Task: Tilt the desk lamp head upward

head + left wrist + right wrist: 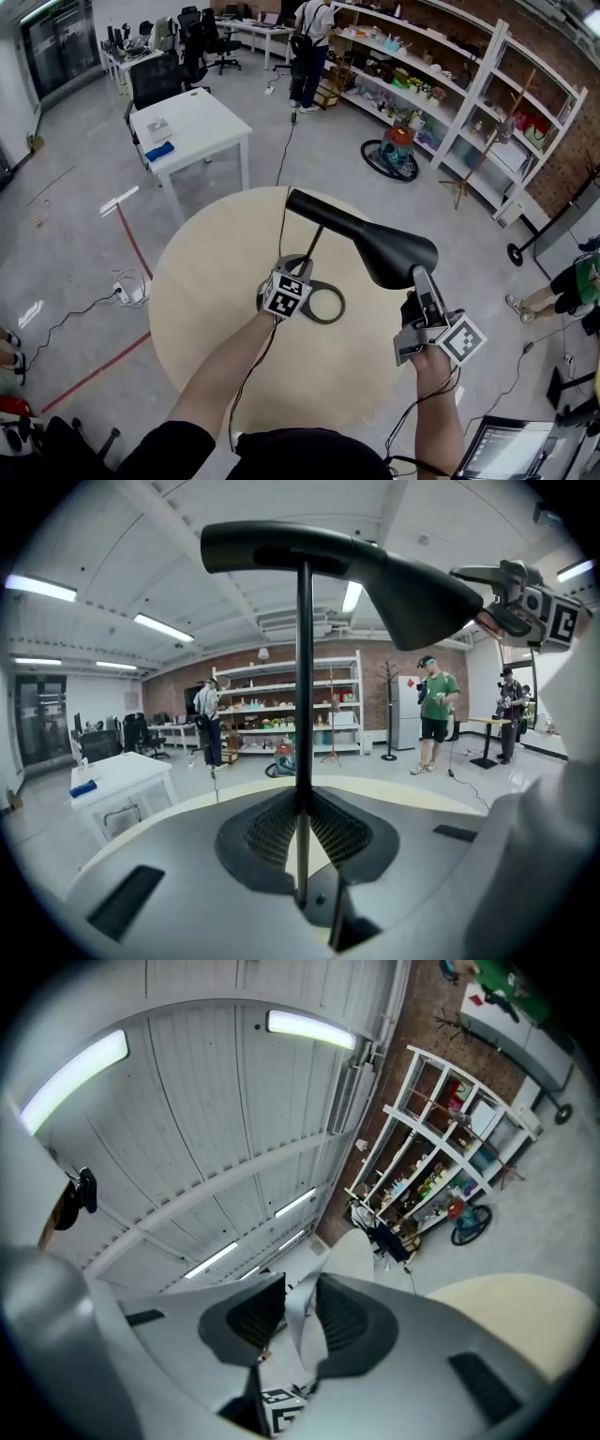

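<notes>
A black desk lamp stands on the round pale wooden table [216, 281]. It has a ring base [328, 305], a thin stem [314, 242] and a long head [366, 239] that widens toward the right. My left gripper [298, 267] is shut on the stem low down, just above the base. In the left gripper view the stem [305, 667] runs straight up between the pads of this gripper [302, 832] to the lamp head [375, 569]. My right gripper [420, 281] is shut on the head's wide end. In the right gripper view the head's pale rim [305, 1335] sits between that gripper's [302, 1312] pads.
A white desk [192, 127] stands beyond the table. Shelving [441, 75] lines the right wall, with a person [309, 47] at it. A teal vacuum [394, 150] and cables lie on the floor. A laptop [511, 450] sits at the lower right. Another person [436, 710] stands further off.
</notes>
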The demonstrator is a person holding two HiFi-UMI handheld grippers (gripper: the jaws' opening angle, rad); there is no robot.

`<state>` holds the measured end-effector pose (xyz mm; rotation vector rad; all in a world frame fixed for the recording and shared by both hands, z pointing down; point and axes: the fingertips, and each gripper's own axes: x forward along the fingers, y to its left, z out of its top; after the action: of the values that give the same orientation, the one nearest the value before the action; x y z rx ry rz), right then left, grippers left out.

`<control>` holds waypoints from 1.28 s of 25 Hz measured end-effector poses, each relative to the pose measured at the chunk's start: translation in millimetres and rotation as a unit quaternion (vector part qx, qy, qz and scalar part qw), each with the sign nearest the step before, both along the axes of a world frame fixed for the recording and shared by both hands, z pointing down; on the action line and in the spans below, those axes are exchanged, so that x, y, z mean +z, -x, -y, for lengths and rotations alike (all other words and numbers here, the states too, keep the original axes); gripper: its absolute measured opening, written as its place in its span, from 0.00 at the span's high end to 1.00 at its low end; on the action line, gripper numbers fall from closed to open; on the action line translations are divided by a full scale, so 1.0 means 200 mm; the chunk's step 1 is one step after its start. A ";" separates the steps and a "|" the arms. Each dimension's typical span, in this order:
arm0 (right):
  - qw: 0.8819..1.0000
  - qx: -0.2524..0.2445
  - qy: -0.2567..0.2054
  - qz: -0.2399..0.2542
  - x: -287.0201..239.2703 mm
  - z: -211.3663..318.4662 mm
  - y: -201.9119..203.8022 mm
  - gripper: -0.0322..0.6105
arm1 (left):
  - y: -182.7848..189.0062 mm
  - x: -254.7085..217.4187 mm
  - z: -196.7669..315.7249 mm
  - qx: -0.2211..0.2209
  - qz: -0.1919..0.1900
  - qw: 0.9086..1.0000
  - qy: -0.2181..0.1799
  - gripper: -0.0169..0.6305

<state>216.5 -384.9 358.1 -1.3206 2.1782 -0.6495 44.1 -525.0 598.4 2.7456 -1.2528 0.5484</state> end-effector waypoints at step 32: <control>0.994 0.016 0.022 -0.102 -0.22 0.04 0.06 0.85 | 0.01 -0.56 -0.06 -0.012 -0.094 0.992 -0.080 0.86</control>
<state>205.5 -393.2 314.8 -1.4998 2.3106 -0.5749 42.4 -513.5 486.6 2.8244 -1.3356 0.1878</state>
